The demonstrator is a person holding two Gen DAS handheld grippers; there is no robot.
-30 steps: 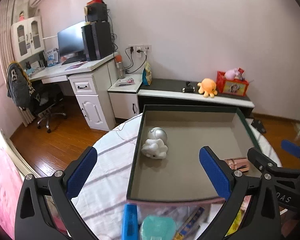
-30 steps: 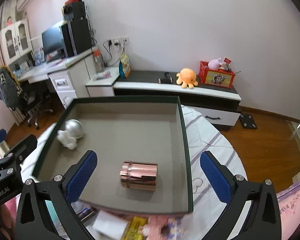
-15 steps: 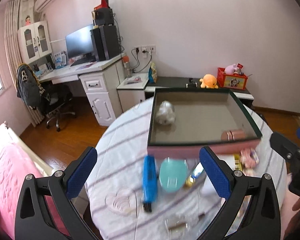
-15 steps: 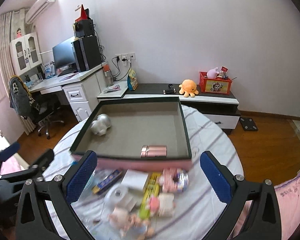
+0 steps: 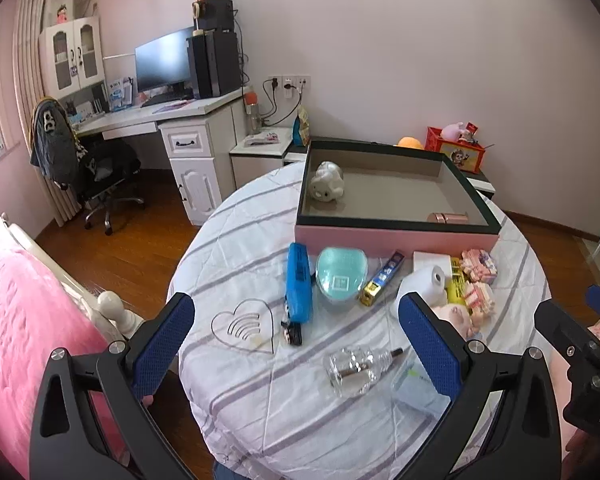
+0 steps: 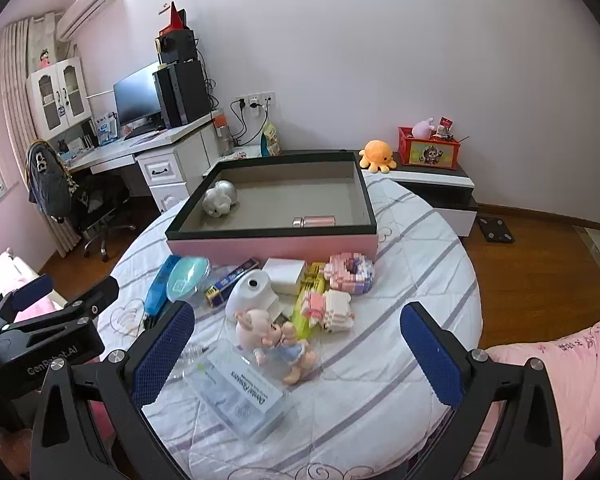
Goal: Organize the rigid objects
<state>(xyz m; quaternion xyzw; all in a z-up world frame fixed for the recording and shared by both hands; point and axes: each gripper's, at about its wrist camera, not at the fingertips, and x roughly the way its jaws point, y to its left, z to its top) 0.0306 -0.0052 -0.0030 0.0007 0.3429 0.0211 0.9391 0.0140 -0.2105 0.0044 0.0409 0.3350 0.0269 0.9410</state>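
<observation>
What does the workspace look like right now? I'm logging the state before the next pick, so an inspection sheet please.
Surface: round table with a striped white cloth.
Job's things: tray holds a silver figurine and a rose-gold tube; pig figurine, block toys, blue case and teal box lie in front of it.
Clutter: clear bottle, clear packet.
Grippers: left gripper and right gripper open, empty.
Cables: wall-socket leads behind the desk.
Surroundings: desk, chair, bed.

Left gripper (image 5: 296, 324) wide open (empty), cluttered round table (image 5: 260, 412), pink box (image 5: 392, 237)
</observation>
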